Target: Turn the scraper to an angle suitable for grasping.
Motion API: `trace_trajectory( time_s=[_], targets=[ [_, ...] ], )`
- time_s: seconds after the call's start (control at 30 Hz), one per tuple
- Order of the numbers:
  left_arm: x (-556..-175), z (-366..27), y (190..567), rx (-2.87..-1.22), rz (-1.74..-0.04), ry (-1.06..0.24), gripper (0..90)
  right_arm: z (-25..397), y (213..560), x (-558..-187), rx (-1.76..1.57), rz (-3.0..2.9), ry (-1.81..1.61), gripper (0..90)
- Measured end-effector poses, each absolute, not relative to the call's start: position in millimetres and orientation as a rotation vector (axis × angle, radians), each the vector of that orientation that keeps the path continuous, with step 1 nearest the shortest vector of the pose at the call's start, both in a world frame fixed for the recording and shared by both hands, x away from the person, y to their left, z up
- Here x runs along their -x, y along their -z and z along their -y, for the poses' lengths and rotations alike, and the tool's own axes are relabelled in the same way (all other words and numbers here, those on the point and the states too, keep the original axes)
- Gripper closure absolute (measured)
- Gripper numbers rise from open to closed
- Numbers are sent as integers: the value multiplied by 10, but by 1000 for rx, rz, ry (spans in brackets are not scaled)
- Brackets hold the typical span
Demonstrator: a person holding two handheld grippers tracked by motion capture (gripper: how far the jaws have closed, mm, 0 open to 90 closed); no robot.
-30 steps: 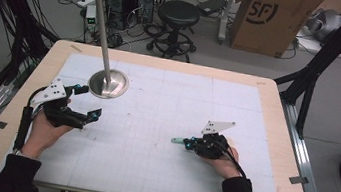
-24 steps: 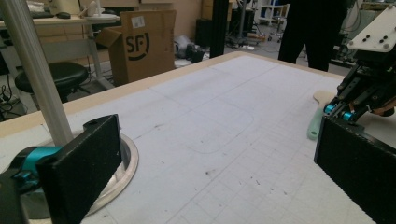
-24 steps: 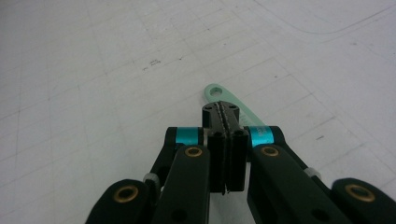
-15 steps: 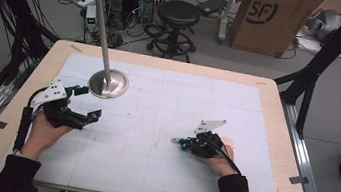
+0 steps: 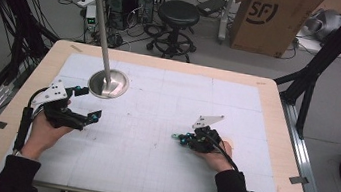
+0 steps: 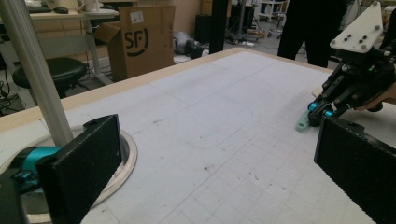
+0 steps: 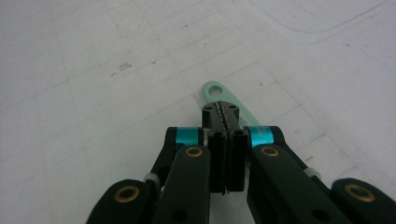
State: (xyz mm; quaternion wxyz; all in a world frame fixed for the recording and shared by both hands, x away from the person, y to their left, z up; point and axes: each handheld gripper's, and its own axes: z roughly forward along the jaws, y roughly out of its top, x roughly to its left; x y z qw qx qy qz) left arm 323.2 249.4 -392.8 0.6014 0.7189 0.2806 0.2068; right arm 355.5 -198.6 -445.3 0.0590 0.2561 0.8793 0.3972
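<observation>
Well right of the metal stand base (image 5: 108,84), I am seeing my right gripper (image 5: 178,137) pinching a green tag (image 7: 223,99), left gripper (image 5: 90,104) gaping empty.

I see a small mint-green flat tag (image 7: 223,94) with a rounded end and a round hole through that end. It is thin, like a strip of plastic, and lies low over the white gridded desk (image 5: 149,163), on its right half. Its far end pokes out ahead of my right tongs (image 7: 223,114), whose jaws are pressed together on its near part. From across, it shows as a pale green tab (image 6: 302,123).
</observation>
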Motion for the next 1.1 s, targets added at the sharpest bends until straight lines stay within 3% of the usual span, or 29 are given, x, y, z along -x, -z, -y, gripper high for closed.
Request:
trace_trajectory(
  time_s=[0.77,1.1],
  targets=[
    [-3232,-2495,3926,-1667,-650,-476,17,1967,4443,-3927,-902,-2620,-1180,900],
    [-3231,-2494,3928,-1668,-652,-475,17,2025,4359,-3912,-898,-2587,-1234,900]
  ],
)
